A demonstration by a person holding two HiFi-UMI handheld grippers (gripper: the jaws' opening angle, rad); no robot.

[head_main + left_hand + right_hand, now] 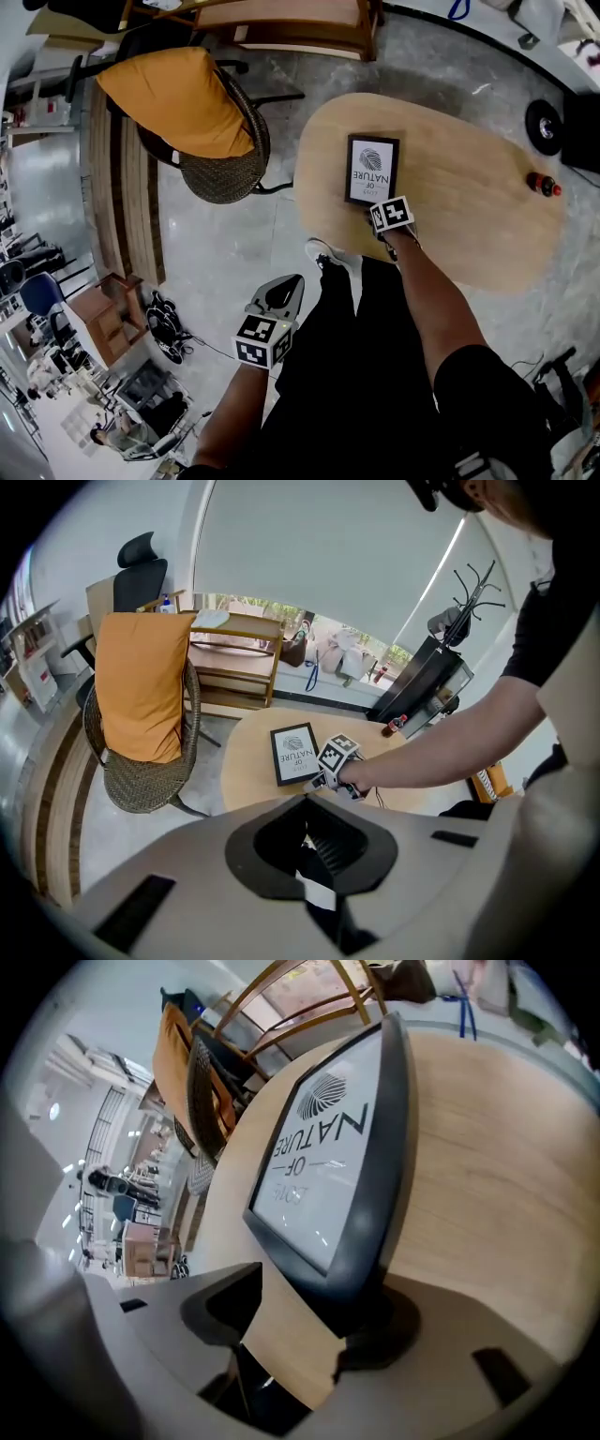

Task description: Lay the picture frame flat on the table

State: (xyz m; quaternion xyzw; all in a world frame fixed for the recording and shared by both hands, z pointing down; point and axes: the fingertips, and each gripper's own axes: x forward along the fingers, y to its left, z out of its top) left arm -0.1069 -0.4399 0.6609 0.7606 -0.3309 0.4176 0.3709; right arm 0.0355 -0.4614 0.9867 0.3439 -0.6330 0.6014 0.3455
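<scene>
The black picture frame point(372, 169) with a leaf print and the word NATURE lies flat, face up, on the oval wooden table point(469, 216). My right gripper point(380, 220) is at the frame's near edge. In the right gripper view its jaws stand apart around the frame's corner point(328, 1157), with bare table point(487, 1147) showing beside the left jaw; the gripper point(309, 1335) is open. My left gripper point(281, 292) hangs low over the floor beside the person's legs, away from the table, jaws together and holding nothing. From the left gripper view the frame point(294, 753) shows flat on the table.
A wicker chair with an orange cushion point(202, 122) stands left of the table. A small red bottle point(542, 184) sits at the table's right end. A wooden bench point(300, 23) is behind the table. Shoes point(167, 328) and cables lie on the floor at lower left.
</scene>
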